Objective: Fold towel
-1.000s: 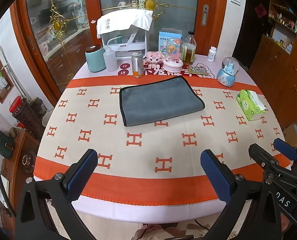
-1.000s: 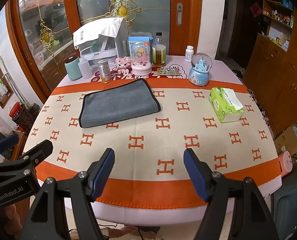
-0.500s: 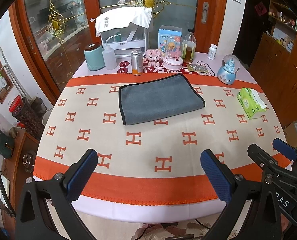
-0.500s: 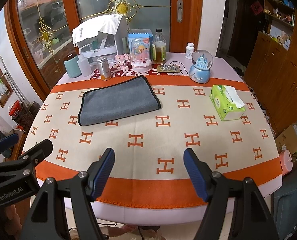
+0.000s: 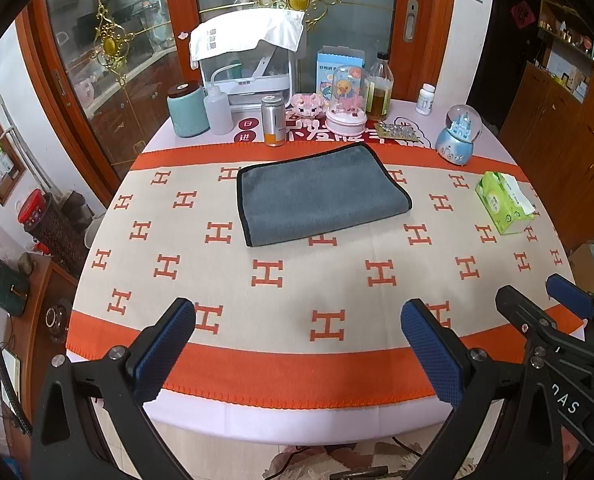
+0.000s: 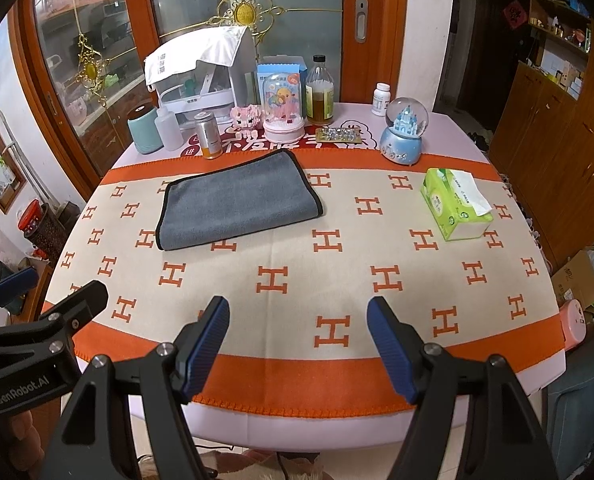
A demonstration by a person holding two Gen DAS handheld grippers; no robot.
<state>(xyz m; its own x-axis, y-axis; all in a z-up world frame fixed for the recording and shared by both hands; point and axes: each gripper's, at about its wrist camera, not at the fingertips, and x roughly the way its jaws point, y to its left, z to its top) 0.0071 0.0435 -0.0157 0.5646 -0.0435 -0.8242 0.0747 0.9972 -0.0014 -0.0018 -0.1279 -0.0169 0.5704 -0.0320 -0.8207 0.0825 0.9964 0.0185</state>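
Observation:
A grey towel (image 5: pixel 321 196) with black edging lies folded flat on the far middle of the table; it also shows in the right wrist view (image 6: pixel 237 204). My left gripper (image 5: pixel 297 332) is open and empty, held above the table's near edge, well short of the towel. My right gripper (image 6: pixel 299 326) is open and empty too, also over the near edge. Each gripper shows at the side of the other's view: the right one (image 5: pixel 545 312) and the left one (image 6: pixel 45 300).
The table wears a beige and orange cloth (image 5: pixel 329 280) with H marks. A green tissue box (image 6: pixel 453 204) sits at the right. Along the back stand a snow globe (image 6: pixel 403 132), bottles, a can (image 6: pixel 208 136), a teal jar (image 6: pixel 144 130) and a white appliance (image 6: pixel 201 76).
Both grippers have drawn back a little toward the near edge, so the towel and table look slightly farther. The towel has not moved. Both grippers stay open.

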